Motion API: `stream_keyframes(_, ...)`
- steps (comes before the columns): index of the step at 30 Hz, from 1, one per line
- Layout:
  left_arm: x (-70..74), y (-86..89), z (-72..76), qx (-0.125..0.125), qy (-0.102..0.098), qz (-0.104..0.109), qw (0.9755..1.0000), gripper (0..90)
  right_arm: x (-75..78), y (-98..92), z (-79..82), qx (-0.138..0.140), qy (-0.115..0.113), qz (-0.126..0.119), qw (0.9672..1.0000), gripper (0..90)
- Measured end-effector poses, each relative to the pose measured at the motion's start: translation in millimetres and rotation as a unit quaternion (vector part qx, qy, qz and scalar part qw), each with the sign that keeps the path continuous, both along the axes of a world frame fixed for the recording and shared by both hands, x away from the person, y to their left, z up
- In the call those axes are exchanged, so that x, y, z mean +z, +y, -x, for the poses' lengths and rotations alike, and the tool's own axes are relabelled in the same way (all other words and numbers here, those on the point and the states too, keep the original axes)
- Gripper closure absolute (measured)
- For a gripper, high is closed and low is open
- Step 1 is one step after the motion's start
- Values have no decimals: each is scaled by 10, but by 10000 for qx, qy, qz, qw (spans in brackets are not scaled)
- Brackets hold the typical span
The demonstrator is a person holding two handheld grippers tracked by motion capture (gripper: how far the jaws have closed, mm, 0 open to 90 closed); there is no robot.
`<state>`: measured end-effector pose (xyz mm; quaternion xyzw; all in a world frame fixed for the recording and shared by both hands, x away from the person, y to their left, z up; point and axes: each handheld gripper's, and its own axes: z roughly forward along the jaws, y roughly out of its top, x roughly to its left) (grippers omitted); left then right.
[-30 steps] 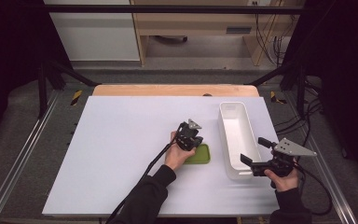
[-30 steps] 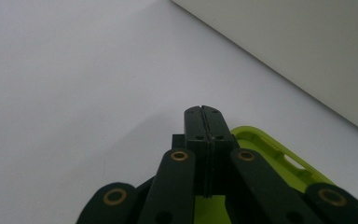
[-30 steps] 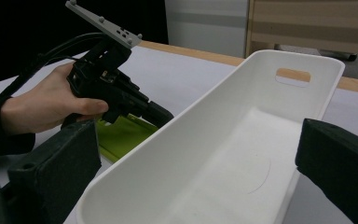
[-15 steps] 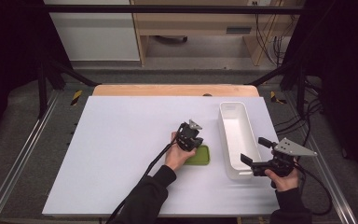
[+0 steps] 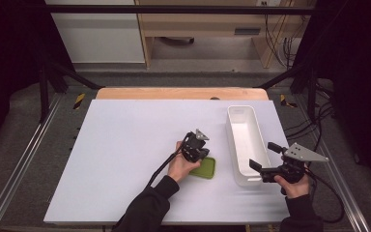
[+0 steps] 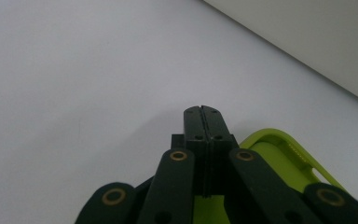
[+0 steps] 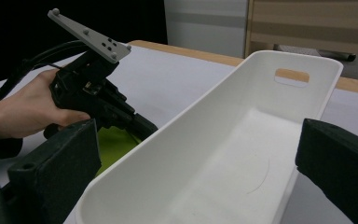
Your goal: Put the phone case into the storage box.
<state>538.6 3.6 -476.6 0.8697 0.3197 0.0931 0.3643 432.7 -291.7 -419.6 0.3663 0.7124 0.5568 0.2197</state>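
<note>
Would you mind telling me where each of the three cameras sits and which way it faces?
High view: above the person's side, facing forward and down on the table; both forearms, left tool and right tool show.
Left gripper view: rides the left tool, looking along its shut jaws at the green case.
Right gripper view: rides the right tool, its open jaws either side of the white bin; the left hand shows.
All three share case and bin.
</note>
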Motion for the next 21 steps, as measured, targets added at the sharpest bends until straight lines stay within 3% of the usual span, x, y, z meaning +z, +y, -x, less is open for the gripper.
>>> stream_keyframes(21, 32, 142, 354, -391, -134, -174, 9990, 900, 2, 4, 1, 0, -21, 27, 10000, 5)
